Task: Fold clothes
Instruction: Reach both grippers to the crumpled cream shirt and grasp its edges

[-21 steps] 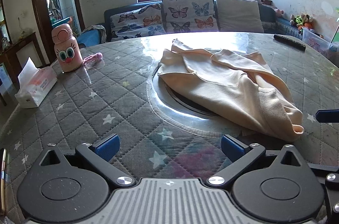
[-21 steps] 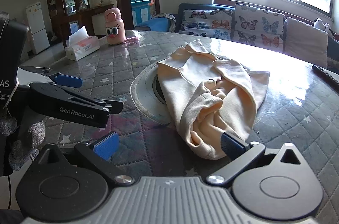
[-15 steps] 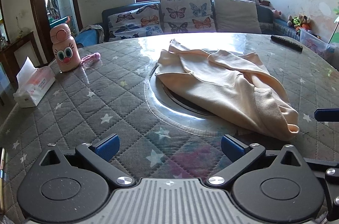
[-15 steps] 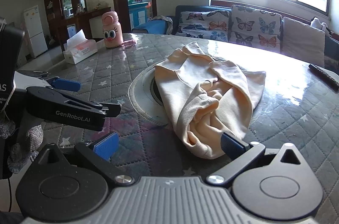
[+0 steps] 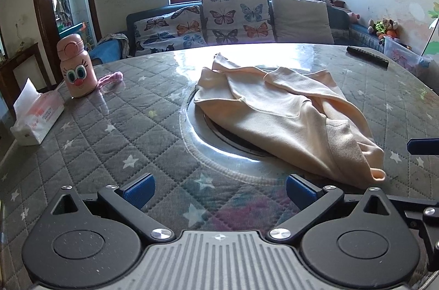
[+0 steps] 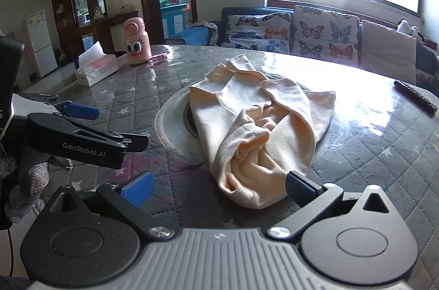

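A crumpled cream garment (image 5: 288, 108) lies in a heap on the round table, over a glass disc at its middle. In the right wrist view the same garment (image 6: 255, 125) bunches toward me, its near end just in front of the right finger. My left gripper (image 5: 219, 189) stands open over bare quilted cloth, short of the garment and to its left. My right gripper (image 6: 216, 187) is open too, nothing pinched, with the garment's near fold reaching between its blue pads. The left gripper's fingers (image 6: 82, 110) show at the left of the right wrist view.
A pink cartoon bottle (image 5: 76, 66), a tissue box (image 5: 38, 117) and a pink strap (image 5: 111, 78) sit at the table's left. A black remote (image 5: 367, 56) lies far right. A sofa with butterfly cushions (image 5: 219, 21) stands behind the grey quilted table (image 5: 109, 130).
Both views have drifted slightly back and up from the table, so the garment looks a little farther. Both grippers stay open; the garment has not moved.
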